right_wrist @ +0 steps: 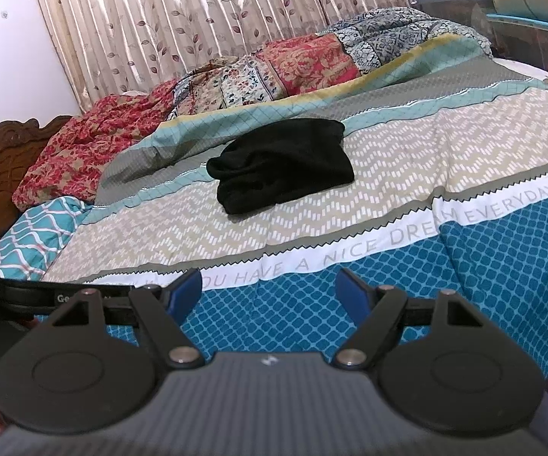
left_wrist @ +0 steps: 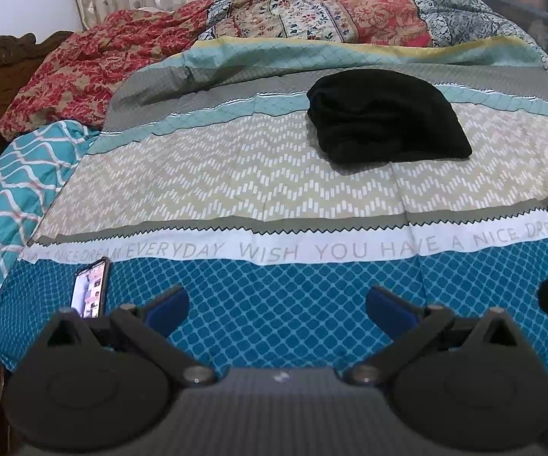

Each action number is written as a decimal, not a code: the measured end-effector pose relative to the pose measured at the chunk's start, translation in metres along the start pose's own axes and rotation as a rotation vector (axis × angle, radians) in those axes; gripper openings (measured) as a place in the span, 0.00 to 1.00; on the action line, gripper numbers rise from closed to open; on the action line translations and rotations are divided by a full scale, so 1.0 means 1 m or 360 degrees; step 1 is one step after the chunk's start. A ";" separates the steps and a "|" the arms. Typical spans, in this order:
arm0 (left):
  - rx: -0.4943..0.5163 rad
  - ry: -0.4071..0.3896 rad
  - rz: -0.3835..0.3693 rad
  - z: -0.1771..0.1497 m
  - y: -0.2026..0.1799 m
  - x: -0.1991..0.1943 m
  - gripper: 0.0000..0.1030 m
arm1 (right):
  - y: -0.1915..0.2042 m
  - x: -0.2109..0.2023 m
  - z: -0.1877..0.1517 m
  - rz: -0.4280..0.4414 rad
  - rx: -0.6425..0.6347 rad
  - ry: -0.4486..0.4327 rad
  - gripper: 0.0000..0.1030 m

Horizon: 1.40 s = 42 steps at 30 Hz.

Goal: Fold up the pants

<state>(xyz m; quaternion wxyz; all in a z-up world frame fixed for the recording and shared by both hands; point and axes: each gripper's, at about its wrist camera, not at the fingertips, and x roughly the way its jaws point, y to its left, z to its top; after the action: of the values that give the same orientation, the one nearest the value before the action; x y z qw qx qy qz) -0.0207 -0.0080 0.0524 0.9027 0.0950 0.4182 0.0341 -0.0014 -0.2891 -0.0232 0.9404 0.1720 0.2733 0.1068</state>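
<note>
Now both grippers hang low over the bed's (left_wrist: pixel 274 190) blue edge, far from the black pants (left_wrist: pixel 386 116). Left gripper (left_wrist: pixel 277 306) and right gripper (right_wrist: pixel 270 292) point forward, fingers wide apart, holding nothing. Pants lie bunched mid-bed.

A phone (left_wrist: pixel 90 289) is lying partly hidden behind the left gripper's housing, its screen too small to read, while the bedspread (left_wrist: pixel 311 197) lettering is running off both picture edges.

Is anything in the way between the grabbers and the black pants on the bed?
Nothing visible. Only bare patterned bedspread lies between both open grippers and the bunched black pants.
</note>
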 end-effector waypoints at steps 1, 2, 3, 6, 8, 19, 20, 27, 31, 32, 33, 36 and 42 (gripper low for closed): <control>0.0001 0.0002 0.0002 0.000 0.000 0.000 1.00 | 0.000 0.000 0.000 0.0001 0.0005 0.0001 0.77; 0.0001 0.0004 0.0004 0.000 0.000 0.000 1.00 | -0.001 0.000 0.001 0.0006 0.0015 0.0002 0.77; 0.0000 0.0007 0.0004 0.000 0.000 0.000 1.00 | -0.001 -0.001 0.001 0.0009 0.0023 -0.0001 0.77; 0.0007 0.0019 0.0013 -0.001 -0.001 0.002 1.00 | 0.000 -0.003 0.002 0.0010 0.0017 -0.0012 0.77; 0.0008 0.0024 0.0017 -0.001 -0.001 0.002 1.00 | 0.001 -0.004 0.003 0.0017 0.0016 -0.0016 0.77; -0.0002 -0.0018 0.0046 0.000 0.001 -0.002 1.00 | 0.001 -0.002 0.002 0.0023 0.0008 -0.0004 0.77; -0.0009 -0.0030 0.0055 0.000 0.002 -0.003 1.00 | 0.001 -0.002 0.002 0.0023 0.0008 -0.0004 0.77; -0.0036 -0.0086 0.0093 0.003 0.006 -0.008 1.00 | 0.001 -0.002 0.003 0.0023 0.0004 -0.0001 0.77; -0.0050 -0.0109 0.0111 0.004 0.007 -0.009 1.00 | 0.002 -0.002 0.002 0.0024 0.0005 -0.0002 0.77; -0.0051 -0.0110 0.0116 0.004 0.008 -0.009 1.00 | 0.002 -0.002 0.002 0.0023 0.0005 -0.0003 0.77; -0.0053 -0.0112 0.0118 0.004 0.008 -0.010 1.00 | 0.002 -0.002 0.003 0.0023 0.0003 -0.0004 0.77; -0.0056 -0.0115 0.0127 0.004 0.008 -0.010 1.00 | 0.001 -0.002 0.003 0.0023 0.0006 -0.0001 0.77; -0.0058 -0.0086 0.0140 0.003 0.008 -0.006 1.00 | 0.000 -0.002 0.004 0.0025 0.0008 0.0006 0.77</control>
<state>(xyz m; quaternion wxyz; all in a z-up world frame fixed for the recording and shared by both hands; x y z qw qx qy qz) -0.0219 -0.0009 0.0603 0.9130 0.0976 0.3882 0.0787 -0.0008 -0.2908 -0.0190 0.9386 0.1762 0.2740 0.1138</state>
